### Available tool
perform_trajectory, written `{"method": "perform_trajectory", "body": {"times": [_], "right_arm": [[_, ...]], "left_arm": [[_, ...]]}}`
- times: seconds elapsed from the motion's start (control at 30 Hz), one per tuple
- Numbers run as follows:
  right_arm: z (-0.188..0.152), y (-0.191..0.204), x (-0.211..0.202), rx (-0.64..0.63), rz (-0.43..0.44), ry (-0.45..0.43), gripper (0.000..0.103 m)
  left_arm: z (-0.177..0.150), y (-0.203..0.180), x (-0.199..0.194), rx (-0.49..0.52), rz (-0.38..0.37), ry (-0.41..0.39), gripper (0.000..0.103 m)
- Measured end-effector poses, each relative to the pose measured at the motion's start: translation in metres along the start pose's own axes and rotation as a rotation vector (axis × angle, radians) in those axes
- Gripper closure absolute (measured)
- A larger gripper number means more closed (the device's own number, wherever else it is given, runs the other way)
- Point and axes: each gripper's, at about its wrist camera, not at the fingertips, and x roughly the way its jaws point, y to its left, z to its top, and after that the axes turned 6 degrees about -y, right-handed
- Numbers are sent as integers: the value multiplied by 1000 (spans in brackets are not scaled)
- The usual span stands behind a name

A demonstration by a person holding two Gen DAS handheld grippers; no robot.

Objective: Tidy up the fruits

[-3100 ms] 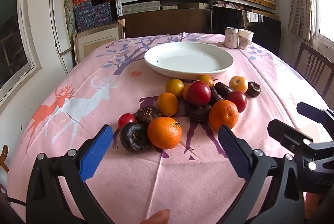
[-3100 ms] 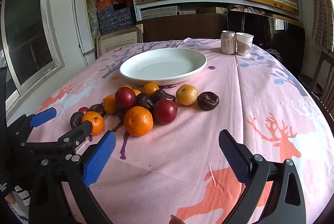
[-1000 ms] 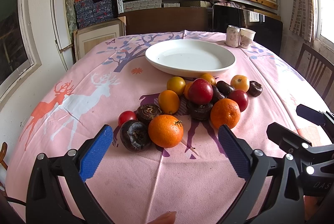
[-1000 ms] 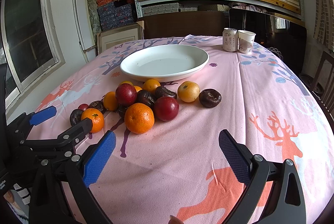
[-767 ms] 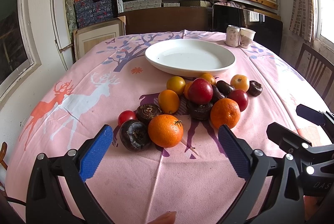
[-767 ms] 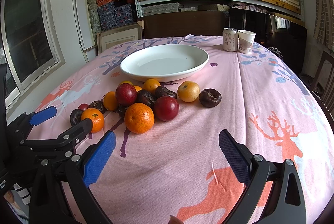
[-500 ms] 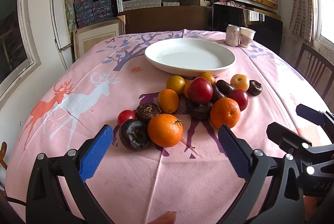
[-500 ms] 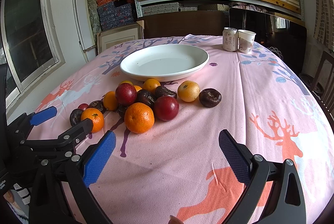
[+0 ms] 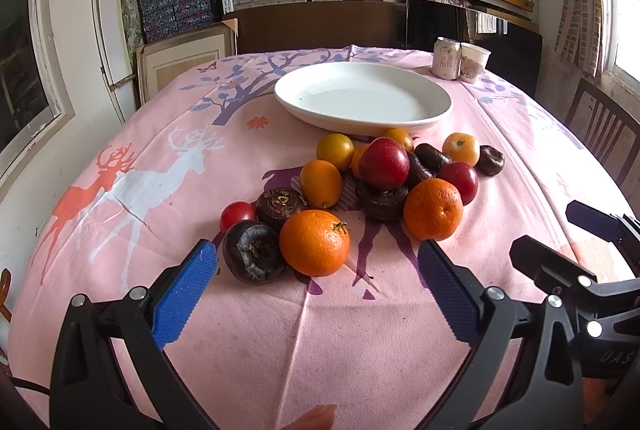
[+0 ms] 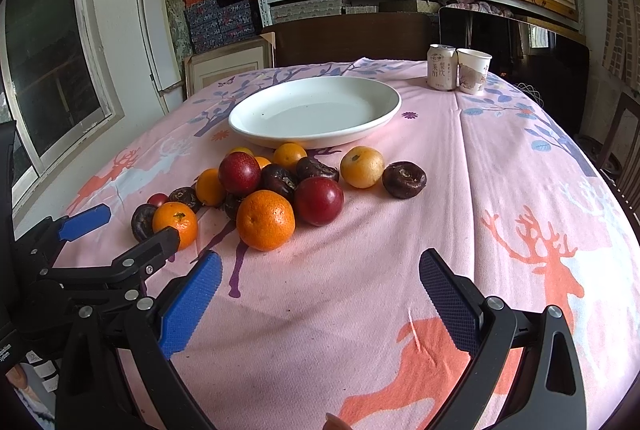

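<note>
Nearest, left claw [image 9: 318, 258] wide open and empty, low over the counter [image 9: 304, 342], just before the near orange [image 9: 314, 243] and the dark fruit [image 9: 253, 257] touching it; right claw [image 10: 320, 272] likewise wide open, holding nothing, with the second orange [image 10: 265, 220] ahead. Better to advance the left claw around the near orange alone, pads at its widest part, closing gently so as not to push the neighbours. Beyond the heap, white plate [image 9: 436, 111] bare, probably the place for the fruits.
</note>
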Motion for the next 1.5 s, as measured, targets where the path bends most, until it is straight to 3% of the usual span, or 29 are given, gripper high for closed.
{"method": "perform_trajectory", "body": {"times": [0.2,0.3,0.4,0.5,0.77,0.9,1.03,1.1,1.17,1.3,1.4,1.5], "right_arm": [[-5,-11,37,-26,-74,228,3],[-8,-13,45,-68,-99,273,3],[-11,-15,47,-92,-96,290,3],[-12,-18,45,-112,-69,282,3],[-10,-24,39,-163,16,289,3],[8,-38,35,-84,66,197,3],[24,-38,43,-88,73,170,3],[22,-39,45,-80,96,149,3],[21,-42,45,-50,149,153,3],[24,-63,34,62,204,91,3],[22,-79,44,155,229,132,3],[18,-85,50,209,238,163,3]], "left_arm": [[-4,-1,33,29,-17,192,4],[-8,-3,47,85,1,253,4],[-9,9,52,44,-80,283,4],[-12,17,52,70,-147,274,4],[-4,18,54,80,-177,274,4],[10,28,61,3,-245,231,4],[14,27,64,-4,-294,214,4],[15,22,58,13,-311,196,12],[13,18,50,50,-321,174,18],[4,14,41,111,-320,195,20],[0,11,29,107,-365,177,24],[-5,-7,19,168,-375,156,24]]}}
